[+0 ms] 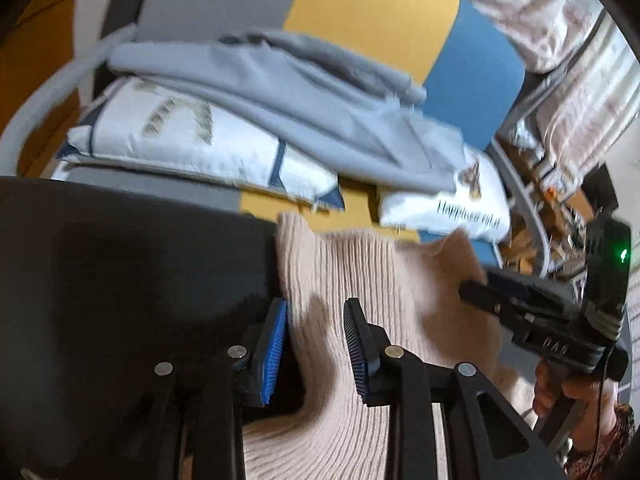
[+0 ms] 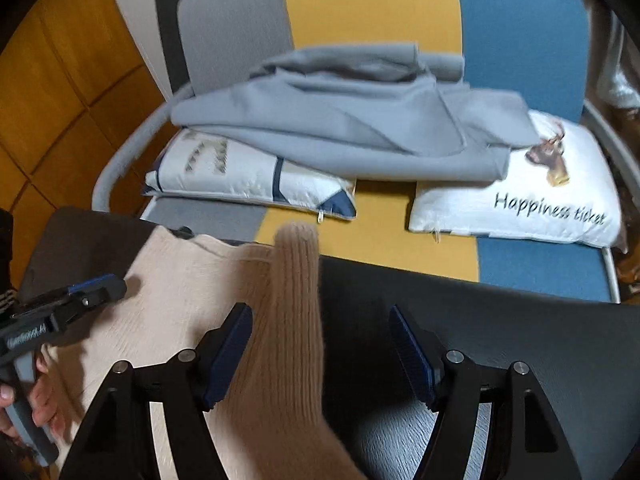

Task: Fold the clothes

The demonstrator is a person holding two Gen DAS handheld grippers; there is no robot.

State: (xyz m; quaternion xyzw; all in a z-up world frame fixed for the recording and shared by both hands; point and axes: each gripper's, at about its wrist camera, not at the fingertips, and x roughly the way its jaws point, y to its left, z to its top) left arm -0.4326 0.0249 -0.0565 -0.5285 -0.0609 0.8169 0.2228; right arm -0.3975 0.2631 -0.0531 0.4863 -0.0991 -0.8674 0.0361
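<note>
Both grippers stand released: the beige sweater (image 2: 192, 300) lies flat between them, its sleeve (image 2: 288, 320) running near-to-far inside the right gripper (image 2: 320, 354), the left gripper (image 1: 316, 350) beside it.

A grey, yellow and blue striped sofa (image 2: 372, 8) with a pale tubular frame (image 2: 120, 156) stood behind the black table (image 2: 520, 320). Two white printed cushions (image 2: 520, 204) lay on it, over an orange wood-panel floor (image 2: 60, 80)

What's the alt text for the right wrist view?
The right tool is open over a beige knit sweater lying on a black surface, its ribbed sleeve between the fingers. The left tool reaches in from the left; behind, a folded grey garment rests on two white cushions.
</note>
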